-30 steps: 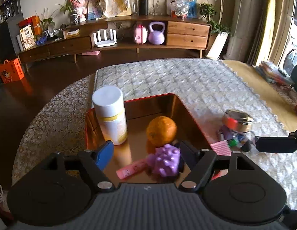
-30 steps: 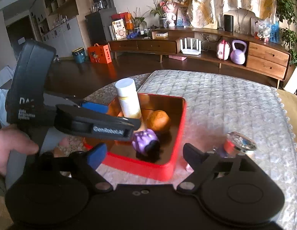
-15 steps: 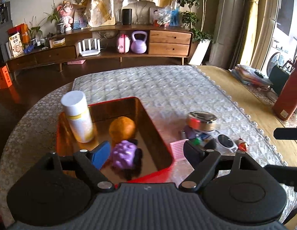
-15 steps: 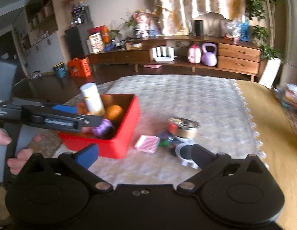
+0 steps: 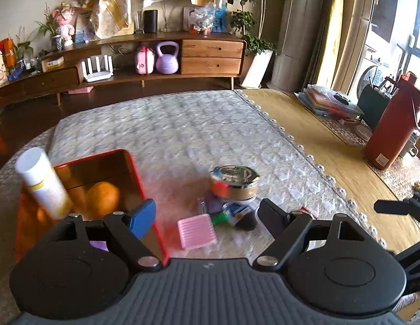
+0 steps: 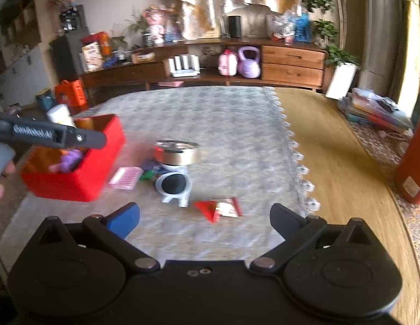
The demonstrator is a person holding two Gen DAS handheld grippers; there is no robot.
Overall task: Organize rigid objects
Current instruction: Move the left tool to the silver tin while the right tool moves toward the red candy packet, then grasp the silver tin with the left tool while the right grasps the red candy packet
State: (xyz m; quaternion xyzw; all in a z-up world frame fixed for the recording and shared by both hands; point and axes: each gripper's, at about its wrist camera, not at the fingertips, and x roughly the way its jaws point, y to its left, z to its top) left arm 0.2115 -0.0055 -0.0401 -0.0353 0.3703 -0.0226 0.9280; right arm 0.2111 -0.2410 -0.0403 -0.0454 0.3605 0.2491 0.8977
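My left gripper is spread wide with nothing between its blue-padded and black fingers, and it hangs above the pale quilted cloth that covers the table. Just ahead of it lies a flat pink ribbed block, and beyond that sits a round shiny metal tin with a gold band. Small items are crowded between the two: something green, a dark round piece and a purple bit, too blurred to name. To the left stands the glossy red rectangular box. Inside it I see a white cylindrical bottle with a yellow label, leaning, and a round orange fruit beside it. A sliver of a knobbly purple toy shows behind my left finger.

My right gripper is also spread open and holds nothing. It hovers over the near edge of the same cloth. In front of it lies a red and white crumpled wrapper, and a little farther off is a white stand with a dark round face, touching the base of the metal tin. The pink block lies just beside the red box, where the purple toy rests against the near wall. My left gripper's black finger reaches across above the box.
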